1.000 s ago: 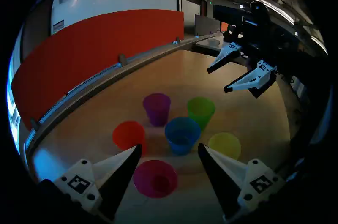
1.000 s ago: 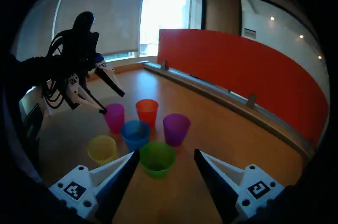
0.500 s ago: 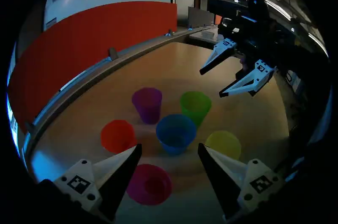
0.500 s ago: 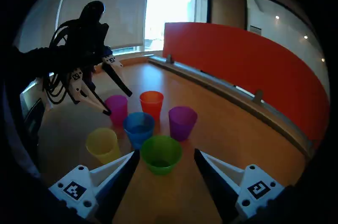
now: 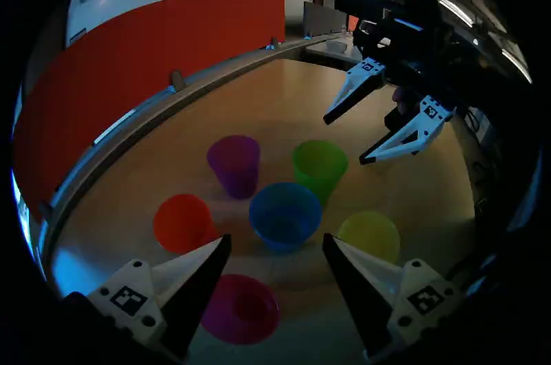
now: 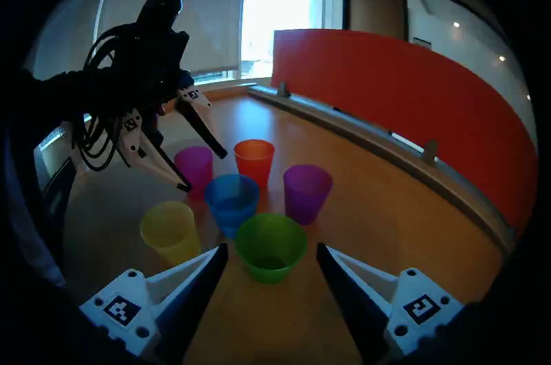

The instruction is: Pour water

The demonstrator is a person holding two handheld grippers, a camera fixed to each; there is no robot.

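Observation:
Several plastic cups stand clustered on the wooden table [image 5: 275,100]. The magenta cup [image 5: 241,308] is nearest my left gripper [image 5: 275,241], which is open and empty just above it, facing the blue cup [image 5: 284,217]. Around these stand the orange cup [image 5: 182,222], purple cup [image 5: 234,165], green cup [image 5: 319,167] and yellow cup [image 5: 368,235]. My right gripper [image 6: 271,249] is open and empty, with the green cup [image 6: 270,246] close in front of its fingers. Beyond it are the blue cup [image 6: 232,201], purple cup [image 6: 306,191], orange cup [image 6: 254,160], magenta cup [image 6: 194,167] and yellow cup [image 6: 169,231].
A red partition [image 5: 138,62] with a metal rail runs along one table edge. The right gripper [image 5: 344,140] hangs above the green cup's far side, held by a dark-sleeved person. The left gripper [image 6: 205,172] hovers by the magenta cup. Bright windows [image 6: 275,14] lie behind.
Both grippers have come closer to the cluster of cups, which now sit larger and nearer in each view. Both grippers stay open. The cups have not moved.

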